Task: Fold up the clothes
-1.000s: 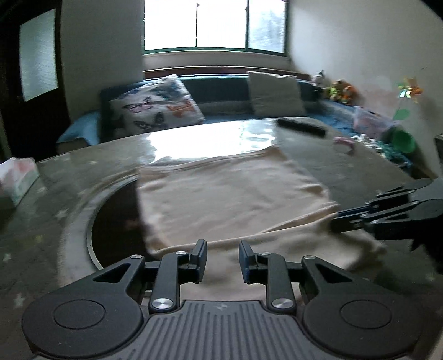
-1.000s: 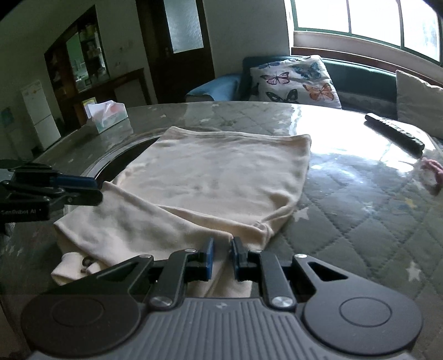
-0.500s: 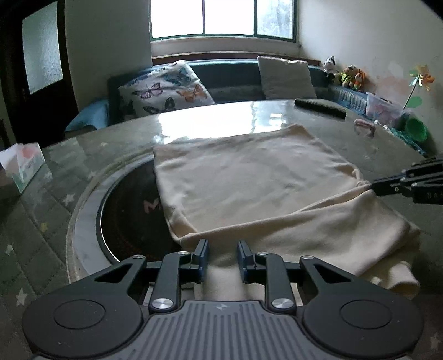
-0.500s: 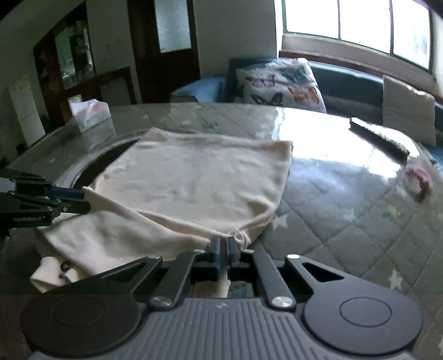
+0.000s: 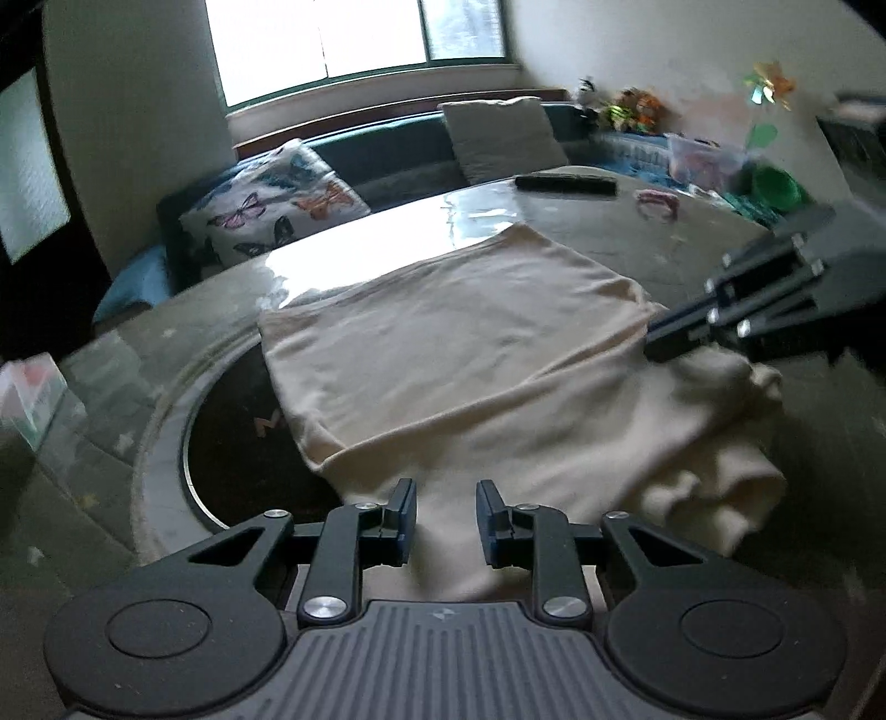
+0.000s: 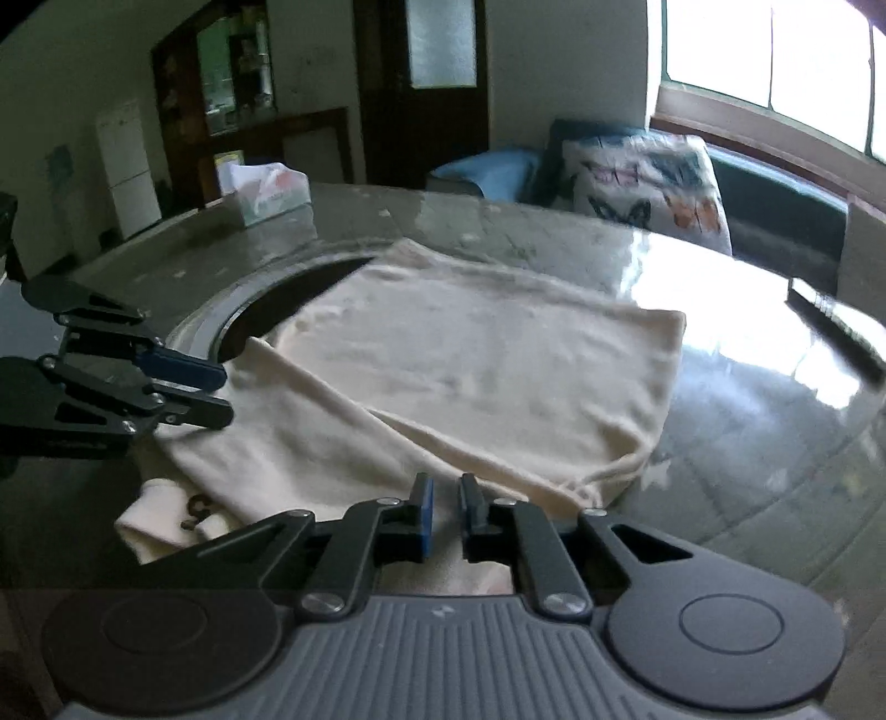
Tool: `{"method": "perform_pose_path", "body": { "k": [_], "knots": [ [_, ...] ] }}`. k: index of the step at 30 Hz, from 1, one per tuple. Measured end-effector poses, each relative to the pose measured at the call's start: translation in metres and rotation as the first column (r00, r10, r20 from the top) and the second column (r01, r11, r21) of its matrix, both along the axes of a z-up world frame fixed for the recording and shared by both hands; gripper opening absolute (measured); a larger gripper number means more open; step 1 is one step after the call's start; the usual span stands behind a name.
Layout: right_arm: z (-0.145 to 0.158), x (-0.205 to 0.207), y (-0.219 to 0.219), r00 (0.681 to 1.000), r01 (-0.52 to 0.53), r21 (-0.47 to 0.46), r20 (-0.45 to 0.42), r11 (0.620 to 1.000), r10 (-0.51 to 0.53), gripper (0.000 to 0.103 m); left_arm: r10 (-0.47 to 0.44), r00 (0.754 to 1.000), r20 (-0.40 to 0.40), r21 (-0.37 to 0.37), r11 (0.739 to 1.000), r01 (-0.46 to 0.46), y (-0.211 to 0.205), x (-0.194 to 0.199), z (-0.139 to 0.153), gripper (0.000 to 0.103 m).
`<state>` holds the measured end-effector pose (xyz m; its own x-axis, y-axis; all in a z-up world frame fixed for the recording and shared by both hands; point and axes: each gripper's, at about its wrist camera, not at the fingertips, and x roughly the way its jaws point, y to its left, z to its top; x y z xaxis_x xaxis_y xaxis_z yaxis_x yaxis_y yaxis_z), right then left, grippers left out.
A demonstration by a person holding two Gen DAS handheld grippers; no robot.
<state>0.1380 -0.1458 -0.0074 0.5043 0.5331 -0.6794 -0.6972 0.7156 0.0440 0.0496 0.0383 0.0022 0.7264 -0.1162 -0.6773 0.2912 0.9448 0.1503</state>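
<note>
Your left gripper (image 5: 446, 520) hangs over the near edge of the cream garment (image 5: 470, 354) with its jaws apart, the cloth showing in the gap between the blue-tipped fingers (image 5: 403, 512) and nothing pinched. Your right gripper (image 6: 444, 518) sits at the garment's (image 6: 476, 365) other near corner, its jaws parted by a narrow gap over the cloth; from the left view its fingers (image 5: 673, 335) point at the fold's right edge, though whether they touch the fabric there cannot be told. The garment lies on the round desk (image 5: 692, 243), a flat upper layer folded over a looser, bunched lower layer that spills toward you, and its left part covers a dark round inset (image 5: 232, 443) in the desk top. In the right view the left gripper (image 6: 216, 390) reaches in from the side, its tips just at the cloth's left edge. A remote (image 5: 565, 183) and a small pink item (image 5: 656, 199) rest on the far side of the desk, well apart from the garment, and a tissue box (image 6: 266, 191) stands near the desk's far left rim. Behind the desk runs a dark sofa (image 5: 387, 149) carrying a butterfly cushion (image 5: 271, 207) and a plain grey cushion (image 5: 504, 138), under a bright window (image 5: 354, 44). Both views are slightly blurred.
</note>
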Motion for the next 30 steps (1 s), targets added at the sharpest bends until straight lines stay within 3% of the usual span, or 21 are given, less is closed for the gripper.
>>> {"method": "perform_pose_path", "body": {
  "k": [4,7,11,15,18,23,30],
  "knots": [
    [0.005,-0.016,-0.006,0.998,-0.056,-0.012,-0.009,0.998,0.055,0.012,-0.082,0.997,-0.008,0.075,0.994,0.082,-0.006,-0.025,0.001,0.028],
    [0.004,-0.019,-0.010,0.998,-0.059,-0.020,-0.008,0.998,0.059,0.012,-0.161,0.987,-0.005,0.159,0.974,0.160,-0.019,-0.045,-0.007,0.035],
    [0.003,-0.024,-0.014,0.998,-0.064,-0.032,-0.008,0.997,0.063,0.012,-0.220,0.975,0.024,0.242,0.948,0.208,-0.030,-0.055,-0.017,0.036],
    [-0.002,-0.024,-0.015,0.998,-0.063,-0.054,-0.014,0.997,0.062,0.013,-0.240,0.970,0.044,0.268,0.938,0.220,-0.032,-0.052,-0.018,0.037],
    [-0.001,-0.025,-0.016,0.998,-0.069,-0.061,-0.011,0.996,0.068,0.013,-0.261,0.964,0.054,0.287,0.929,0.235,-0.026,-0.059,-0.012,0.048],
    [0.001,-0.025,-0.017,0.997,-0.079,-0.071,-0.008,0.994,0.078,0.013,-0.302,0.953,0.020,0.314,0.907,0.281,-0.030,-0.067,-0.019,0.050],
    [0.007,-0.028,-0.017,0.995,-0.099,-0.093,0.009,0.991,0.100,0.013,-0.389,0.919,0.068,0.327,0.879,0.348,-0.054,-0.064,-0.028,0.050]
  ]
}}
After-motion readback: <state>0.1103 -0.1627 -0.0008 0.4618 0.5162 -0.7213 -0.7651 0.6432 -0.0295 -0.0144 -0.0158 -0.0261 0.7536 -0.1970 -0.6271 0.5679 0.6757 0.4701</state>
